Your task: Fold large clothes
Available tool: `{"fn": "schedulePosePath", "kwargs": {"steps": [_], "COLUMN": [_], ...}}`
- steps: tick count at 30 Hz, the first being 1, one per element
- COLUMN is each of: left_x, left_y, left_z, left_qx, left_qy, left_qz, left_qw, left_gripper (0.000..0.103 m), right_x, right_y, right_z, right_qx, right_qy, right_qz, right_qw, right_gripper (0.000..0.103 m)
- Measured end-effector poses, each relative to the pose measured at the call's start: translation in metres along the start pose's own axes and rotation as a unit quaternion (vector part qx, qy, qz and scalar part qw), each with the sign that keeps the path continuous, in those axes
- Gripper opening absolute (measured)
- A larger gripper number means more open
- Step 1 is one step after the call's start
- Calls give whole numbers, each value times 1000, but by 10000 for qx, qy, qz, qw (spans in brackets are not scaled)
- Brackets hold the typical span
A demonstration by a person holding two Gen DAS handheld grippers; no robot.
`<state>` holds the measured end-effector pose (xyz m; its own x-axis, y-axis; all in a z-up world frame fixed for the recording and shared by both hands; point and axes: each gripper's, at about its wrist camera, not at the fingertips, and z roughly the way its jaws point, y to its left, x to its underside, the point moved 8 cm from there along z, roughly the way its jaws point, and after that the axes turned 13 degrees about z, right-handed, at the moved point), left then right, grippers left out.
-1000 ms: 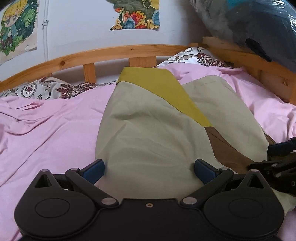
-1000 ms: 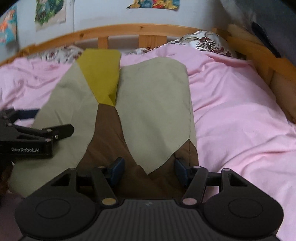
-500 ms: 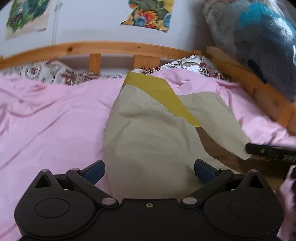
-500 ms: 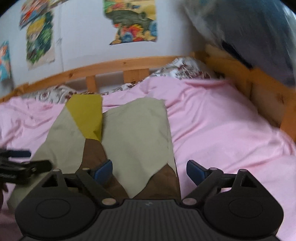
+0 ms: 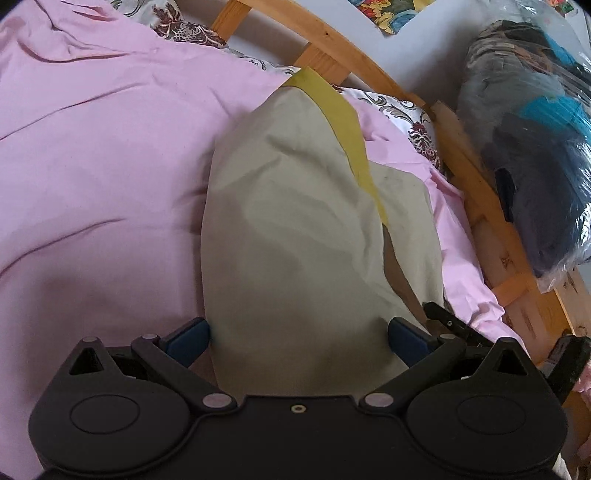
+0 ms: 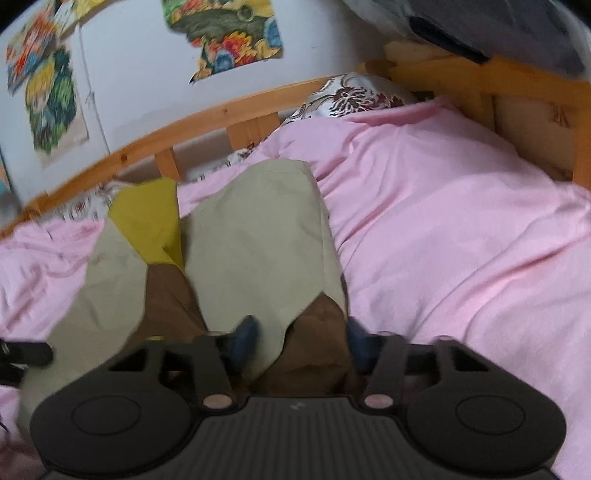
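Rolled and shifted since the earlier frame, the left gripper (image 5: 299,334) straddles, wide open, the beige, mustard and brown garment (image 5: 295,236) lying on the pink quilt (image 5: 92,166), while the right gripper (image 6: 301,341), jaws just narrowing, brackets its brown hem corner, seemingly to lift it for a fold.

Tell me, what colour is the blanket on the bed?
Pink. The blanket shows best in the right wrist view.

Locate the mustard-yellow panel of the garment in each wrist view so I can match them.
Left wrist view: the mustard-yellow panel runs as a slanted strip at upper centre, along the beige cloth's right edge.
Right wrist view: the same panel sits left of centre, between two beige flaps.
Shared landmark: the wooden headboard rail behind the garment.
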<state>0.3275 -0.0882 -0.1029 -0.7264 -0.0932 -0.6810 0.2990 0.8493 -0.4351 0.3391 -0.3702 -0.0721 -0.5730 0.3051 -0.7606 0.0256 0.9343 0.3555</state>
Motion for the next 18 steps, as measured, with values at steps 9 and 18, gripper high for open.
{"fn": "schedulePosePath", "kwargs": {"steps": [9, 18], "left_x": [-1, -1], "left_y": [-1, 5], "left_z": [2, 8], "left_qx": [-61, 191], "left_qy": [-9, 146], "left_qz": [12, -141], "left_qw": [10000, 9996], "left_gripper": [102, 102], "right_x": [8, -8], "right_y": [49, 5], "right_z": [-15, 2], "right_qx": [232, -267], "right_qy": [-534, -18], "right_qz": [-1860, 103], "right_qw": [9808, 9996], "right_gripper": [31, 61]}}
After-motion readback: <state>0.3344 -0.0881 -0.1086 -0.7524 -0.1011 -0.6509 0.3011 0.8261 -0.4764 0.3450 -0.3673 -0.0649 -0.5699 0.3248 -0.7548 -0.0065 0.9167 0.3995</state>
